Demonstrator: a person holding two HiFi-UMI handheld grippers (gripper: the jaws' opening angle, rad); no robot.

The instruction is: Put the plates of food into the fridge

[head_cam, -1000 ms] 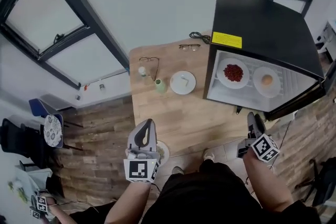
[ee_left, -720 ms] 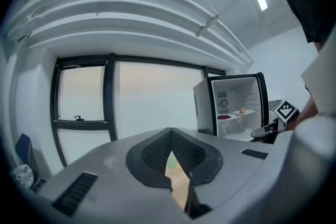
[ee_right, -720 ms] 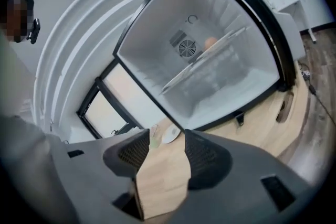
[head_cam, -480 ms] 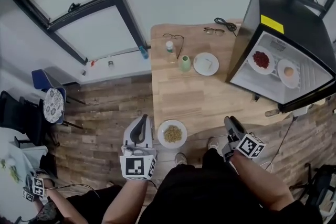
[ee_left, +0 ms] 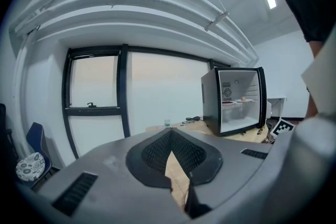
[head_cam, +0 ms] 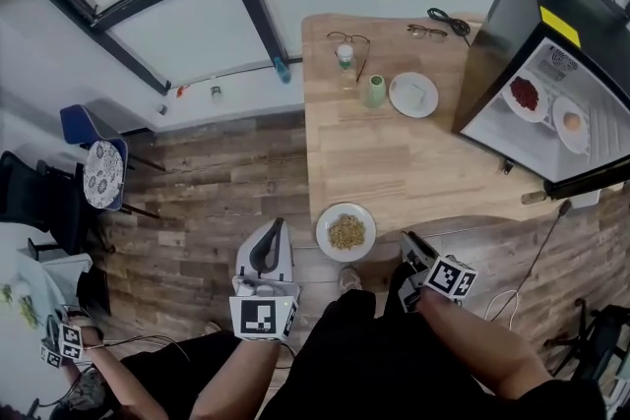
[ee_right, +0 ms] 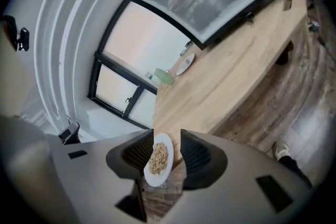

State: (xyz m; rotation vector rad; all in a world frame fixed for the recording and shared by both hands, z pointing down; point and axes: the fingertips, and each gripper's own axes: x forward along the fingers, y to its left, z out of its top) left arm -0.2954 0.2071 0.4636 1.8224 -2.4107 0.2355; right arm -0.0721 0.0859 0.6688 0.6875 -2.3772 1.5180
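Head view, looking steeply down at a wooden tabletop.

At about 7 o'clock, your left gripper is low in the frame over the floor. Its jaws are together with nothing between them. It points toward 12 o'clock, so it aims past the plate rather than at it.

The plate of grain-like food is just below the middle of the view. It lies flat at the near edge of the tabletop and seems to hang slightly over that edge. It is round, so it has no long axis to line up with. It sits at about 2 o'clock from your left gripper.

Your right gripper is just beside the plate, which lies at about 9 o'clock from it. This is clearly your nearer hand. Its jaws are apart and have just been closing. Its own view shows the plate in line with the gap, but the pads do not appear to press on the rim yet.

Toward 1 o'clock on the far tabletop is a second plate holding a pale piece of food, with a green cup just beside it.

At 2 o'clock is the open fridge. Its shelf already carries two plates side by side: a plate of red food and a plate with a pale round item.
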